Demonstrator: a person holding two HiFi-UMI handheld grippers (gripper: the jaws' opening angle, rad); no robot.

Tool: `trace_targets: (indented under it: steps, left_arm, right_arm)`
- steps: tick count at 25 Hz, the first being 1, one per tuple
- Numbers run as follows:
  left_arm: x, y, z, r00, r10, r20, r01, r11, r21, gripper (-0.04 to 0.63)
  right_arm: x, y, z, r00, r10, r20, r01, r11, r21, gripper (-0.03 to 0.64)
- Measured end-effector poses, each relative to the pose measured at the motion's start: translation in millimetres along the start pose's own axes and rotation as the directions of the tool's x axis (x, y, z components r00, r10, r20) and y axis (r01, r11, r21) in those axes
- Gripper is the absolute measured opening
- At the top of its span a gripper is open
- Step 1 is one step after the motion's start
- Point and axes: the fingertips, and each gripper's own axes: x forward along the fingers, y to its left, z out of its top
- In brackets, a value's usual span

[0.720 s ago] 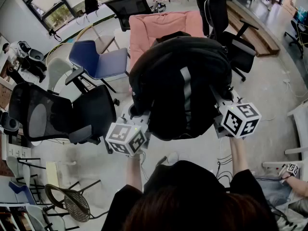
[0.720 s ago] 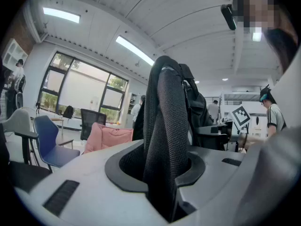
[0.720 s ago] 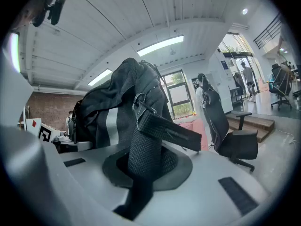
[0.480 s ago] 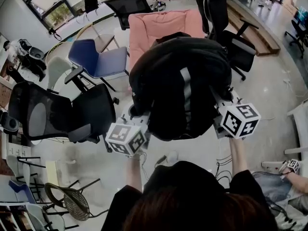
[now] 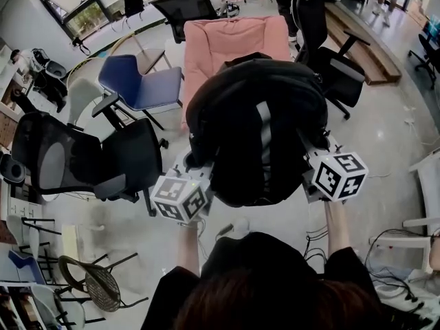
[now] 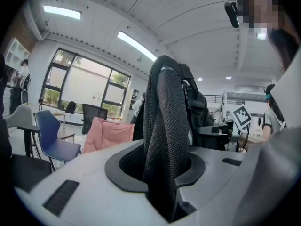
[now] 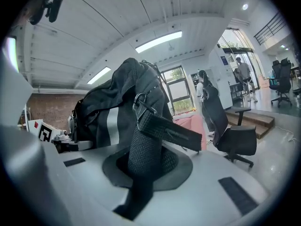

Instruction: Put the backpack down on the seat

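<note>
The left gripper (image 6: 162,194) has its jaws drawn in narrow on a black mesh shoulder strap (image 6: 164,121), which rises straight up out of the jaw gap. The right gripper (image 7: 141,185) has its jaws nearly together on the second strap (image 7: 146,149), padded mesh with a flat webbing tail and a metal ring above the pinch. Both straps run up into the backpack (image 5: 258,126), a black bag with a pale stripe down its middle. It hangs in the air between the two grippers, clear of any seat.

In the head view the bag's long axis runs near to far, and the stripe points at the pink seat (image 5: 230,40), which lies directly beyond it on the far side. The bag covers the seat's near part. I judge that the coming move is a carry away from the person and then down. Neither hand is clearly nearer, since the seat sits about midway between them.

The pink seat looks soft and broad, so the bag should settle on it without sliding. A blue chair (image 5: 137,81) stands left of it, a black mesh office chair (image 5: 86,160) nearer on the left, and another black office chair (image 5: 340,74) on the right. The floor (image 5: 392,136) is pale and glossy, with windows at the far left of the room.
</note>
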Motion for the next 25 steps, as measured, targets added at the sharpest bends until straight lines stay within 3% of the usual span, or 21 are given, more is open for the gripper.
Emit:
trace_targets:
  steps: [12,25]
  left_arm:
    - [2.8,5.4,-8.2,0.998,0.060,-0.021,-0.061,0.998,-0.028,0.106]
    - [39.3,64.4,-18.1,0.995,0.091,-0.048,-0.095,0.992,-0.078,0.106]
  right_arm:
    - [20.2,-6.7,-4.9,0.998,0.047,-0.034,-0.047,0.999,0.011,0.035]
    - [97.3,-18.0,-10.6,0.994,0.065,-0.088,-0.064,0.998,0.017,0.035]
